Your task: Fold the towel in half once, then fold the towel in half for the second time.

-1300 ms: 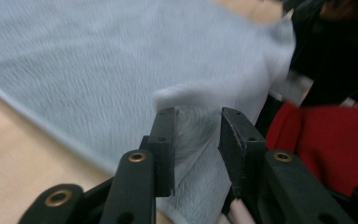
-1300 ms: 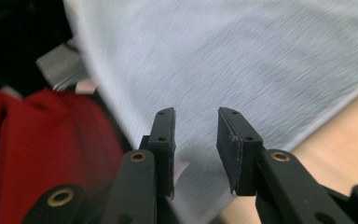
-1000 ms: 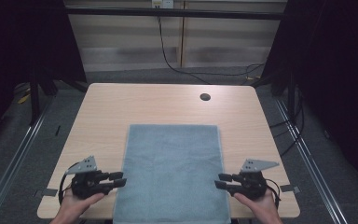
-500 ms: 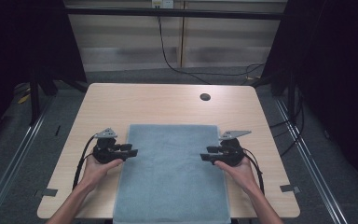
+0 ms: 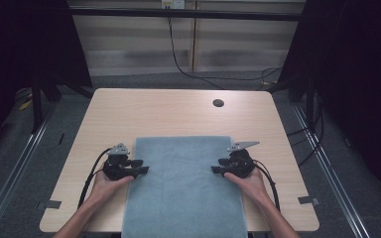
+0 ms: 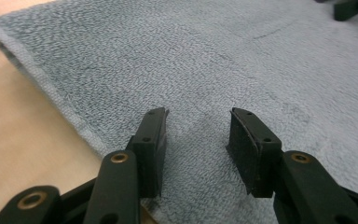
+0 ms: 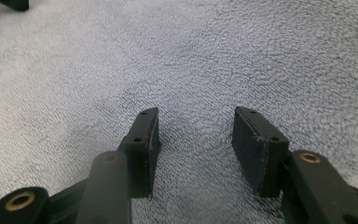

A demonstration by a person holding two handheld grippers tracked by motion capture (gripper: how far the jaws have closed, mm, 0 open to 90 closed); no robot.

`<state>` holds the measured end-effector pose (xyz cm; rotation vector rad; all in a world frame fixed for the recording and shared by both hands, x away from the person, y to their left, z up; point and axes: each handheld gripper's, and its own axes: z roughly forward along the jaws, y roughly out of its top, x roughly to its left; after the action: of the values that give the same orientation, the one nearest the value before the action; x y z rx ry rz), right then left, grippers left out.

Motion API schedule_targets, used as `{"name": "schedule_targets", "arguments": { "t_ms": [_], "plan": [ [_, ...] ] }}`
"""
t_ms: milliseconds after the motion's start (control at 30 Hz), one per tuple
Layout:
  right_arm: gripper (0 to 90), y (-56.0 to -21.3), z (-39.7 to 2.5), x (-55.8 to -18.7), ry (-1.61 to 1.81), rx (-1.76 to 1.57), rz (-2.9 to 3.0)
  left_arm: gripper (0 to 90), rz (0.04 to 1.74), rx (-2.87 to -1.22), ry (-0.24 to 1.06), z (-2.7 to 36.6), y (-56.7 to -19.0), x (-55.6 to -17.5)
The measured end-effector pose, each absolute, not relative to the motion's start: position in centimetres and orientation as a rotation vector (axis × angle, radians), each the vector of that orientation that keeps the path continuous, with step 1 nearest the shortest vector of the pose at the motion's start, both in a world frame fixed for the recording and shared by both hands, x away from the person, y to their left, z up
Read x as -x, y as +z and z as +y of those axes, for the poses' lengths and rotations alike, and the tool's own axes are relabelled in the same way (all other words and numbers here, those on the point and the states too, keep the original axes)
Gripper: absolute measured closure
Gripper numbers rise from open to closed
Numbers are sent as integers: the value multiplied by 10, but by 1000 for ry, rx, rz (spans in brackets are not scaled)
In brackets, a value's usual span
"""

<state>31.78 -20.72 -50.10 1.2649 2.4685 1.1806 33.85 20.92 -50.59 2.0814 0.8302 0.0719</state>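
A blue-grey towel (image 5: 183,183) lies flat on the wooden table (image 5: 168,114), spread over the middle of its near half, with its far edge about halfway up the tabletop and its near end hanging over the near edge of the table. The left gripper (image 5: 141,170) sits at the towel's left edge, roughly midway along that edge, held in the person's left hand (image 5: 108,183) with its tips pointing inward over the cloth. In the left gripper view its two black jaws are spread apart with bare towel pile between them, holding nothing, and the towel's hemmed left edge (image 6: 51,88) runs just to their left with the table wood beyond it. The right gripper (image 5: 215,170) sits opposite at the towel's right edge, held in the right hand (image 5: 248,183) and pointing inward toward the left one. In the right gripper view its jaws are likewise spread open over the cloth, nothing pinched between them. Whether either set of tips touches the towel cannot be told. Each gripper carries a grey three-cornered plate on top, and a black cable trails back from each toward the near edge. A small dark round hole (image 5: 218,103) sits in the tabletop near the far right corner, well apart from the towel
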Motion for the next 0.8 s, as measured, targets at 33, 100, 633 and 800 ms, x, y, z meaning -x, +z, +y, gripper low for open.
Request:
{"name": "schedule_targets", "arguments": {
  "t_ms": [33, 100, 633, 800],
  "plan": [
    [520, -502, -209, -315, 1200, -1267, 2468, 568, 830, -2081, 72, 209, -506, -339],
    [519, -501, -209, -309, 1195, -1265, 2483, 569, 824, -2073, 60, 211, -507, -330],
    [520, -497, -209, -269, 1179, -1202, 2561, 534, 792, -2113, 51, 213, -503, -284],
    [519, -495, -206, -263, 1165, -1195, 2589, 533, 801, -2095, 13, 219, -503, -276]
  ]
}}
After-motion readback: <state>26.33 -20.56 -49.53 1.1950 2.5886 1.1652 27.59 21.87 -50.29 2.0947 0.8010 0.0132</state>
